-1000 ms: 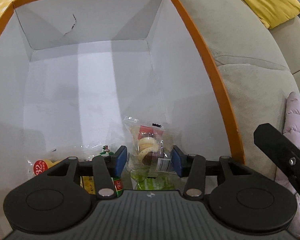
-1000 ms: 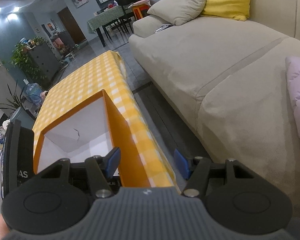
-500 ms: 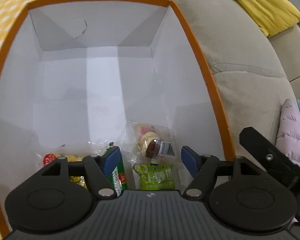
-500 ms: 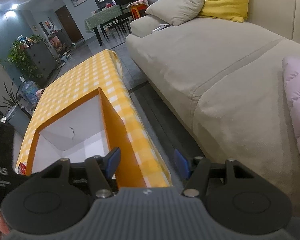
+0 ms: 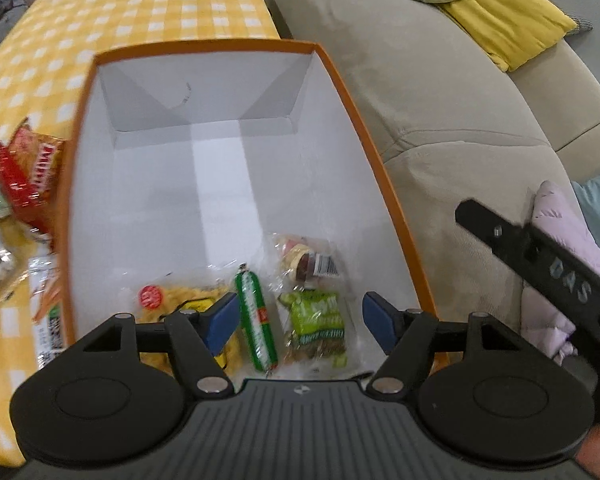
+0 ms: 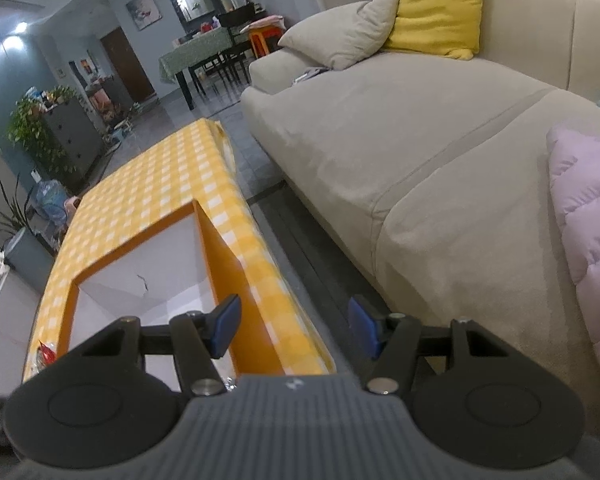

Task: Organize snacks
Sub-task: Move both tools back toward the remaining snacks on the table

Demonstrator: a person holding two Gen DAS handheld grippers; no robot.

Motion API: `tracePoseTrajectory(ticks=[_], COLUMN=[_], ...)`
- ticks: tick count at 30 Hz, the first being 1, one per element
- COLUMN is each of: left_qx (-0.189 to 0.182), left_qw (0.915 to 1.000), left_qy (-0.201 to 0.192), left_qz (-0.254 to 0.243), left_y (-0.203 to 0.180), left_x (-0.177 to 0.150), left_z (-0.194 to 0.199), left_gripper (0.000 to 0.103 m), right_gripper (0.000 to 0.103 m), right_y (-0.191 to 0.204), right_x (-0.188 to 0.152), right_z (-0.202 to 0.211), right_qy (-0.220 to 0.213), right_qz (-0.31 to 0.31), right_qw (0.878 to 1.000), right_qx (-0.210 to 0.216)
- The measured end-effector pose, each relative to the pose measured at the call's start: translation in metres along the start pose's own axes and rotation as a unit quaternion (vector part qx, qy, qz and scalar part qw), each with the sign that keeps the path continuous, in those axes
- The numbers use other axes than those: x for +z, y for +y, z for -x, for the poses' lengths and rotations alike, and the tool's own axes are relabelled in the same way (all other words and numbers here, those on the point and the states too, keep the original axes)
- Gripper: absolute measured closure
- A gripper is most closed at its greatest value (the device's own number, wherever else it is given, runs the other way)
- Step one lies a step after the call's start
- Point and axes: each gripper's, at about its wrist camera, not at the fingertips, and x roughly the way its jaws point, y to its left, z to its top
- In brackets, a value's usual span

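Still loose on the yellow checked surface (image 5: 148, 4), left of the orange box (image 5: 384, 184), the red snack bag (image 5: 28, 176) looks light, crinkly and slippery; pinch its sealed edge. Left tool (image 5: 298, 320) and right tool (image 6: 294, 326) both hang spread, empty.

Orange-rimmed white box (image 5: 384, 184), yellow-and-white checked tablecloth (image 5: 148, 4), green sausage stick (image 5: 255, 320), blue-padded fingers (image 5: 220, 320).
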Motion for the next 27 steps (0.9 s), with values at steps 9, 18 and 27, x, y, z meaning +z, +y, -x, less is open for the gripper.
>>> tracePoseTrajectory(ticks=[9,18,27], left_qx=[0.004,-0.007,0.051], left_qw=[0.9998,0.9973,0.9804], left_qy=[-0.019,-0.06,-0.149], left_qz=[0.004,0.042,0.118], left_y=[0.025,0.077,0.173], left_x=[-0.026,-0.051,-0.071], left_z=[0.054,0.115,0.162], left_gripper=[0.021,0.021,0.021], right_gripper=[0.044,0.044,0.044], right_y=[0.028,0.091,0.157], right_x=[0.002,-0.003,-0.028], right_z=[0.025,0.039,0.045], right_qy=[-0.02,-0.024,0.0], right_qz=[0.023,0.083,0.147], right_qw=[0.999,0.99,0.973], right_qx=[0.037,0.109,0.179])
